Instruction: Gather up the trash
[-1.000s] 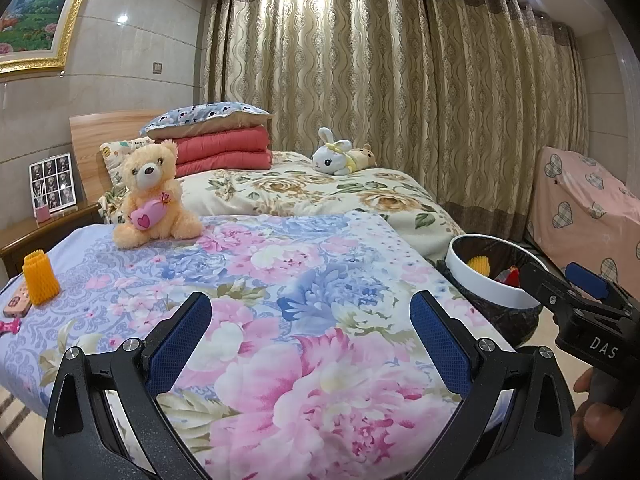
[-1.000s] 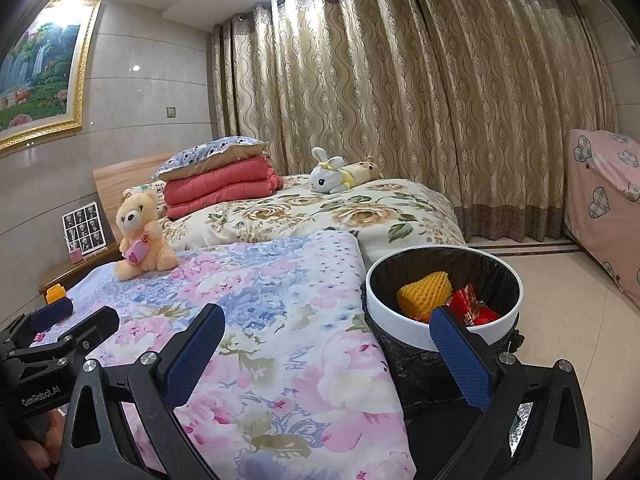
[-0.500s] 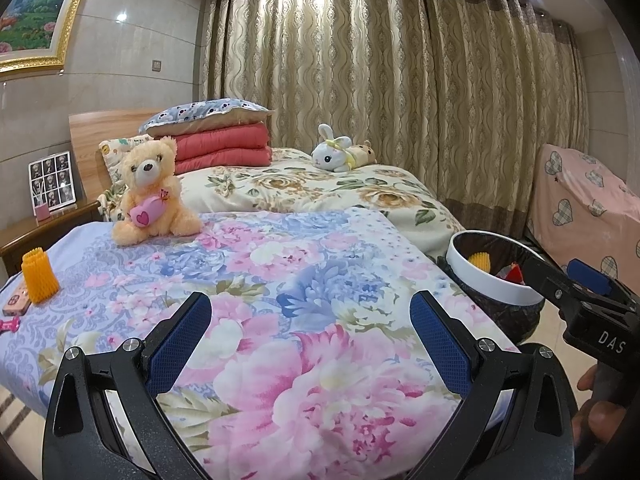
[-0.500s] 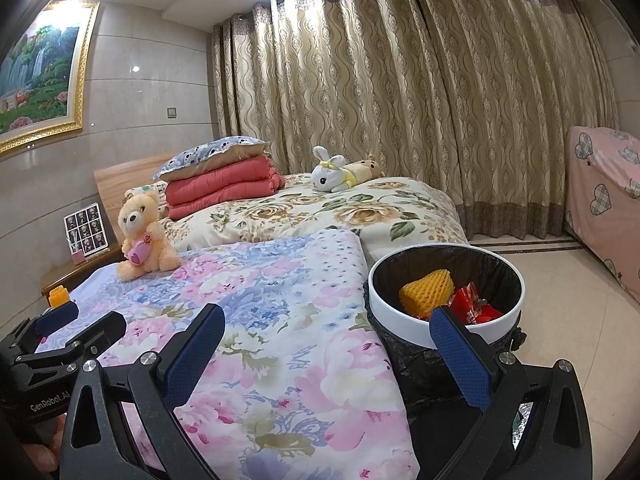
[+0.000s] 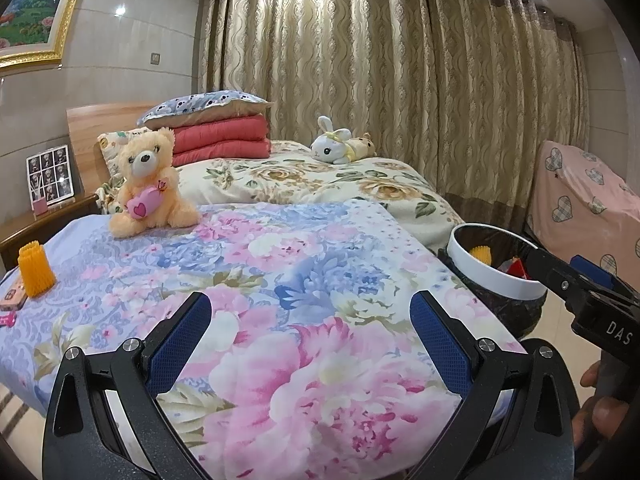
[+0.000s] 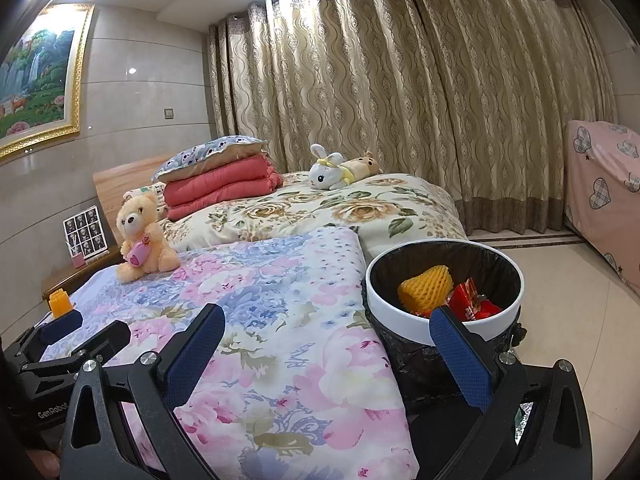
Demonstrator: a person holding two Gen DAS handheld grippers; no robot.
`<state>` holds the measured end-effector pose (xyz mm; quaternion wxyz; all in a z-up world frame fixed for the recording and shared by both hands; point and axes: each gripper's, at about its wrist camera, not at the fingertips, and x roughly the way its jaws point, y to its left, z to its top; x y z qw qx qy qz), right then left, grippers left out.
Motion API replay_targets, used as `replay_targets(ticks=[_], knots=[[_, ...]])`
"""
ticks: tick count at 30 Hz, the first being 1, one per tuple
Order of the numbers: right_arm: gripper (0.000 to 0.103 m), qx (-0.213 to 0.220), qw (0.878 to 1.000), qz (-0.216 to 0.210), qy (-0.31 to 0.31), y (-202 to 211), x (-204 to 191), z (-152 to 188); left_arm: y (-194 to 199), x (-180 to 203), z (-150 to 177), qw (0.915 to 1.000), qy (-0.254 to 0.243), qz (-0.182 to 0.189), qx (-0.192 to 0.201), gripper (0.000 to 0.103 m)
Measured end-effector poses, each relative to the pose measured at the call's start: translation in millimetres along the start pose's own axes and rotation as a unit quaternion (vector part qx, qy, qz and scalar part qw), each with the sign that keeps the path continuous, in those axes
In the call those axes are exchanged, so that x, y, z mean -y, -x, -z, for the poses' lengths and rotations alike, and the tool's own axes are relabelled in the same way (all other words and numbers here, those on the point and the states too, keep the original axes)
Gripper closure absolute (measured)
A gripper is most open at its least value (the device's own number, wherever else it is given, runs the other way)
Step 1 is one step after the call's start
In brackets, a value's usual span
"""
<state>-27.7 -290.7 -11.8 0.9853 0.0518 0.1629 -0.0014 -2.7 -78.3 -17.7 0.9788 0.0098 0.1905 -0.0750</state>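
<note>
My left hand-held gripper (image 5: 310, 344) hangs over the floral bedspread (image 5: 280, 280) with its blue pads spread wide and nothing between them. My right hand-held gripper (image 6: 326, 354) is just as wide apart and empty, its left finger over the edge of the bed, its right finger in front of the white-rimmed trash bin (image 6: 444, 330). The bin stands on the floor against the bed's side, lined with a black bag; inside lie a yellow foam fruit net (image 6: 426, 288) and red wrappers (image 6: 470, 304), touching each other. A second yellow foam net (image 5: 35, 270) stands upright on the bed's far left edge, well apart from the bin, just beside a phone (image 5: 14, 300) lying flat. Farther back a peach teddy bear (image 5: 150, 184) sits on the bedspread, and a white plush rabbit (image 5: 334, 148) lies near the curtains (image 5: 400, 92), beyond folded red blankets (image 5: 222, 140).
</note>
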Motion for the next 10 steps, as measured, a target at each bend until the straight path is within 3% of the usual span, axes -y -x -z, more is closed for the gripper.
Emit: replay_targets(ticks=[10], knots=[[0.000,-0.014,1.000,-0.007,-0.009,-10.9,-1.3,-0.4,-9.9,-6.8,-0.8,0.9999,0.008,0.000,-0.011,0.001]])
